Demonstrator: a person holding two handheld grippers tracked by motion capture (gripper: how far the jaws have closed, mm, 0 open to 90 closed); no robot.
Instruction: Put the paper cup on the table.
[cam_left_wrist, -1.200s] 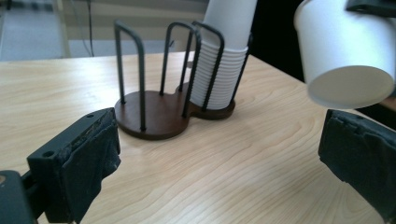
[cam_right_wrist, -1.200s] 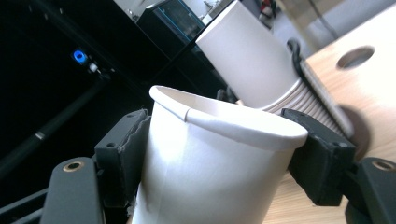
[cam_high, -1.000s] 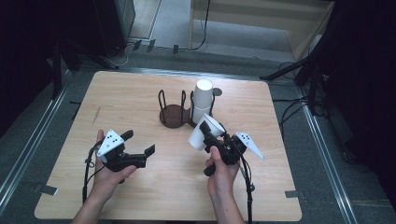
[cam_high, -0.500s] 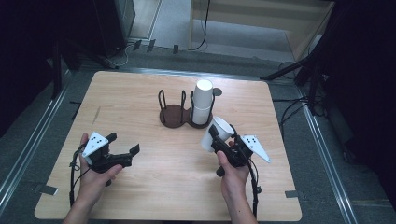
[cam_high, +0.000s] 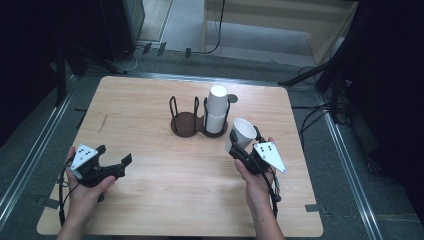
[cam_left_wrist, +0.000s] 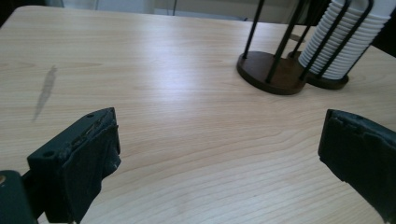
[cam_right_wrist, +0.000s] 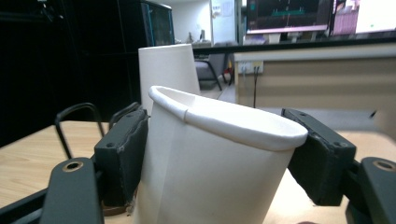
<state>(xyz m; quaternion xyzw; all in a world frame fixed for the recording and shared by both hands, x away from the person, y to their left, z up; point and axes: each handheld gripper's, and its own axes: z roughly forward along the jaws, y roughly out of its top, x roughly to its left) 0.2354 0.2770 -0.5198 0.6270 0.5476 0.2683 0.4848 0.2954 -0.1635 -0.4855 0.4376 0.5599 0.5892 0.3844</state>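
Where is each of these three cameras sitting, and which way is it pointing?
High view: above the person's side, looking forward and down on the table; forearms, left gripper, right gripper show.
Left gripper view: rides that gripper, looking across the table at the holder; open black jaws show.
Right gripper view: rides that gripper, facing the held paper cup.
Shared: the cup stack appears in all three.

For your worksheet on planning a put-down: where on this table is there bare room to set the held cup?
Bare wood lies between the left gripper and right gripper, and along the table's far-left part. Crowded: around the holder and cup stack, where the paper cup sits clamped.
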